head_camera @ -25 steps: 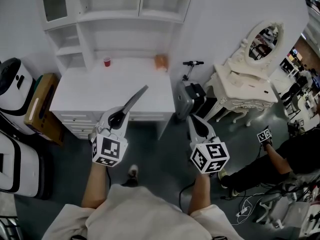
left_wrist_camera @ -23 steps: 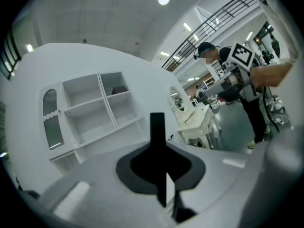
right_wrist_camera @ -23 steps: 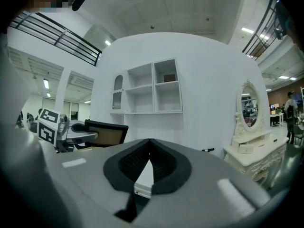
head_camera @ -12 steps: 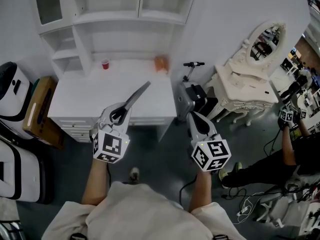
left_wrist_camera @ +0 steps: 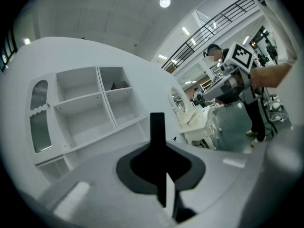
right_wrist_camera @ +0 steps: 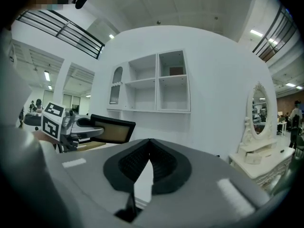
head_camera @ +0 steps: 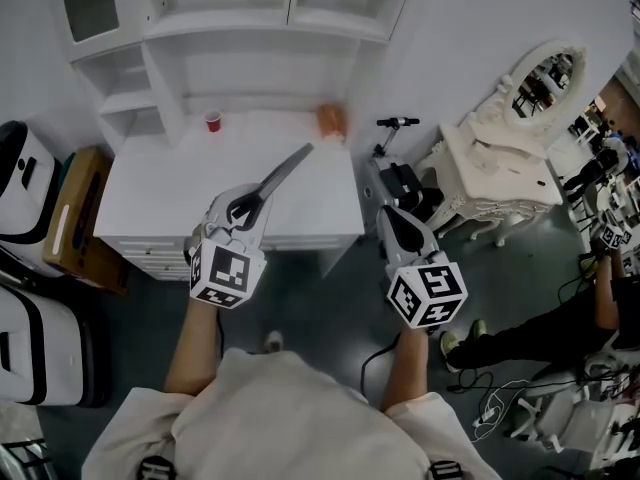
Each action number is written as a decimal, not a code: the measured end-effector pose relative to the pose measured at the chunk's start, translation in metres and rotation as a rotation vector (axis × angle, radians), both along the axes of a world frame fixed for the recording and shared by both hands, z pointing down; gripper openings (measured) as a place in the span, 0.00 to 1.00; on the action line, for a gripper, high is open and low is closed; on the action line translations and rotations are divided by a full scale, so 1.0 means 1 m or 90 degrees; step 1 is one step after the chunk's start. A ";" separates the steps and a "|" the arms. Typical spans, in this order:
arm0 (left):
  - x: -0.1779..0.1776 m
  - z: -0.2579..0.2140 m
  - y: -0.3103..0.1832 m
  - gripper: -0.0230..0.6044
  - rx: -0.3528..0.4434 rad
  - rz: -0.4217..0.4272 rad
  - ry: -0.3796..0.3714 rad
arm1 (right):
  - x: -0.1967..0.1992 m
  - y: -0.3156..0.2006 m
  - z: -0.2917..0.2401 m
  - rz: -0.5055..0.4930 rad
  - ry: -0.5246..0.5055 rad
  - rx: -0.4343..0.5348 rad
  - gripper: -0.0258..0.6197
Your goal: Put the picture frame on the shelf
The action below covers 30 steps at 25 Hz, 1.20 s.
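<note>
Head view: left gripper is clamped on the near end of the thin black-rimmed picture frame; the frame juts toward 1 o'clock, in the air, in line with the white flat-topped desk; white open-compartment shelf unit sits at 12 o'clock, well apart from the frame; right gripper is at 3 o'clock of the left one and carries nothing.

Left gripper view: jaws pinched on the frame, seen edge-on as a dark upright bar; shelf compartments at 10 o'clock.

Right gripper view: jaws together, nothing between them; the frame's tan panel shows at 9 o'clock, held by the other gripper.

Handling, as a judgement: light, stiff, thin; most of it overhangs the grip, so it may pivot in the pads; possibly glazed, so set it down gently; grip the rim, not the panel.
</note>
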<state>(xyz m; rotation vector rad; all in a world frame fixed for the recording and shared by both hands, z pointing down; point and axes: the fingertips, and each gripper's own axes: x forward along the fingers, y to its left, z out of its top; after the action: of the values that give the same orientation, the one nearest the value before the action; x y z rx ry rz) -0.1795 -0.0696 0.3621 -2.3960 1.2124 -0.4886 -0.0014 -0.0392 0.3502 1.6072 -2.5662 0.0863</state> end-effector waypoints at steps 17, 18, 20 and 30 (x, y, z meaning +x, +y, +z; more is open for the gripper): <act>-0.045 -0.026 -0.078 0.07 0.059 0.023 -0.059 | -0.042 -0.075 -0.016 0.001 -0.016 0.019 0.05; -0.046 -0.027 -0.082 0.07 0.068 0.020 -0.076 | -0.042 -0.077 -0.015 0.001 -0.020 0.017 0.04; -0.049 -0.032 -0.089 0.07 0.079 0.020 -0.095 | -0.042 -0.081 -0.014 0.003 -0.024 0.014 0.05; -0.036 -0.051 -0.113 0.07 0.113 0.055 -0.151 | -0.037 -0.102 -0.011 0.001 -0.051 0.009 0.05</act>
<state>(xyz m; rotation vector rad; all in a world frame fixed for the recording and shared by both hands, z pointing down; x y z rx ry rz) -0.2158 -0.1825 0.3107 -2.1601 1.0016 -0.5930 -0.0387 -0.1410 0.3391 1.6430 -2.6316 0.1351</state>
